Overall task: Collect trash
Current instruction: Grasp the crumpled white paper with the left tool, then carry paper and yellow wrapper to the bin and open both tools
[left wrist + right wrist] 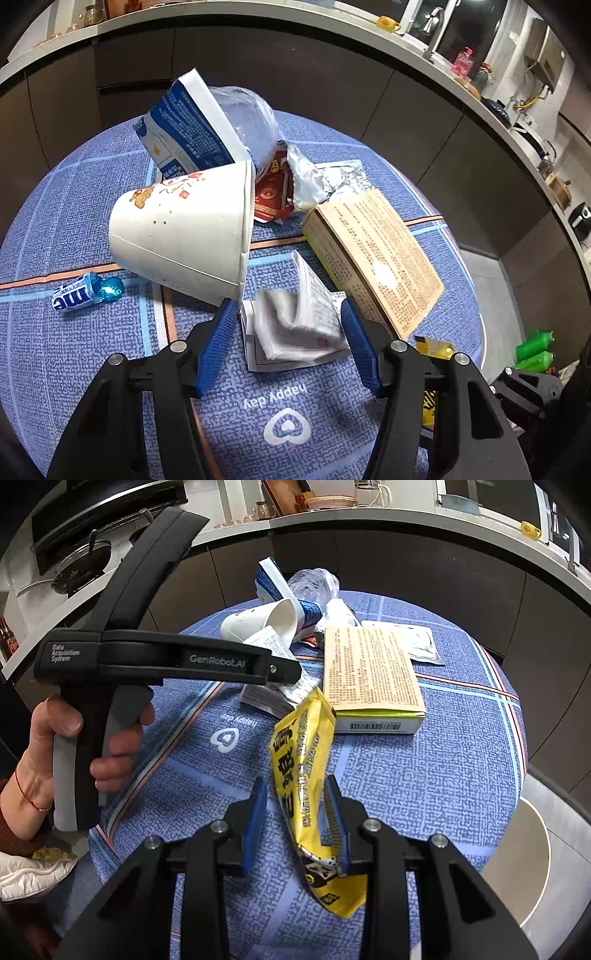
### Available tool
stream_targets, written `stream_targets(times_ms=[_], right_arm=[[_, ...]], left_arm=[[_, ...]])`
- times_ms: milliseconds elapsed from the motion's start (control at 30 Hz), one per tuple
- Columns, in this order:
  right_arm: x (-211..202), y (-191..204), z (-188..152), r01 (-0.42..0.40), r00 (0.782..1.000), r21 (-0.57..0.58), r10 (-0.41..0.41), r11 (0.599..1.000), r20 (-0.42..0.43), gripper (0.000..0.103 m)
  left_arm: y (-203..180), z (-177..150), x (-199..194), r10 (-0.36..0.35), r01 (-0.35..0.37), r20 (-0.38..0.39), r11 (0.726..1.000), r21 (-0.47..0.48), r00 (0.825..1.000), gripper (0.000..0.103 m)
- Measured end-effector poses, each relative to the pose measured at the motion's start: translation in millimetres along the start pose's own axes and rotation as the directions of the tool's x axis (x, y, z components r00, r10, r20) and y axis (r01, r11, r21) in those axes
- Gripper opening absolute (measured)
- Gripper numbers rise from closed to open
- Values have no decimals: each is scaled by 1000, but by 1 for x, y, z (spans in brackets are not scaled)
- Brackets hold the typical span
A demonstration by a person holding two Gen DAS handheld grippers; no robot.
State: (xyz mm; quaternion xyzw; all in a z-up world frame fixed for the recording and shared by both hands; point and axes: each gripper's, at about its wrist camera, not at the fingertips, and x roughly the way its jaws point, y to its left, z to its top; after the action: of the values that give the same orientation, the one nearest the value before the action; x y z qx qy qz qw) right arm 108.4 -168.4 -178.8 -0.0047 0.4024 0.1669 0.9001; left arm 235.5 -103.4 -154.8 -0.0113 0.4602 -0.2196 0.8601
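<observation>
On the round table with a blue cloth lies a crumpled white printed leaflet. My left gripper stands around it, one blue pad on each side, with a narrow gap on the left, so it is open. In the right wrist view a yellow snack wrapper stands up between the fingers of my right gripper. It leans on the right pad, the left pad is clear of it, and the jaws are open. A hand holds the left gripper's handle.
A tipped white paper cup, a blue and white carton, a clear bag, a red wrapper and a foil pouch crowd the far side. A tan box lies right; a blue candy wrapper lies left.
</observation>
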Motion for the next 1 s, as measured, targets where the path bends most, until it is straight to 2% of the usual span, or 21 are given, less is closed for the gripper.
stream_targets(times_ms=[133, 167, 200, 267, 300, 400, 500, 733, 900, 1000], right_arm=[[-5, 3, -4, 14, 1000, 7, -14, 1000, 5, 34], [-5, 3, -4, 19, 1000, 9, -19, 1000, 3, 34], [-5, 3, -5, 28, 1000, 17, -28, 999, 2, 32], [-3, 0, -4, 32, 999, 41, -32, 999, -2, 13], [-3, -1, -4, 30, 1000, 56, -30, 998, -3, 13], [-8, -1, -4, 37, 999, 70, -38, 997, 11, 11], [-17, -1, -2, 33, 999, 83, -37, 996, 37, 10], [-45, -6, 3, 34, 992, 113, -47, 993, 115, 7], [-68, -10, 4, 49, 984, 121, -69, 991, 164, 7], [-81, -16, 3, 61, 978, 136, -87, 989, 190, 7]], left_arm=[[-1, 3, 6, -9, 9, -12, 1000, -23, 1000, 57], [-2, 4, 7, -7, 7, -12, 1000, -21, 1000, 51], [-3, 4, 7, -2, 2, -13, 1000, -17, 1000, 39], [-4, 3, 6, 7, -7, -13, 1000, -8, 1000, 31], [-6, 4, 4, 12, -12, -6, 1000, -5, 1000, 24], [-8, 4, -9, 6, -7, 27, 1000, 7, 1000, 14], [-15, 5, -23, 11, -13, 58, 1000, 25, 998, 8], [-29, 8, -59, -8, 4, 126, 1000, 28, 992, 4], [-38, 9, -85, -59, 52, 166, 997, 50, 984, 4], [-54, 12, -100, -114, 100, 186, 991, 83, 976, 4]])
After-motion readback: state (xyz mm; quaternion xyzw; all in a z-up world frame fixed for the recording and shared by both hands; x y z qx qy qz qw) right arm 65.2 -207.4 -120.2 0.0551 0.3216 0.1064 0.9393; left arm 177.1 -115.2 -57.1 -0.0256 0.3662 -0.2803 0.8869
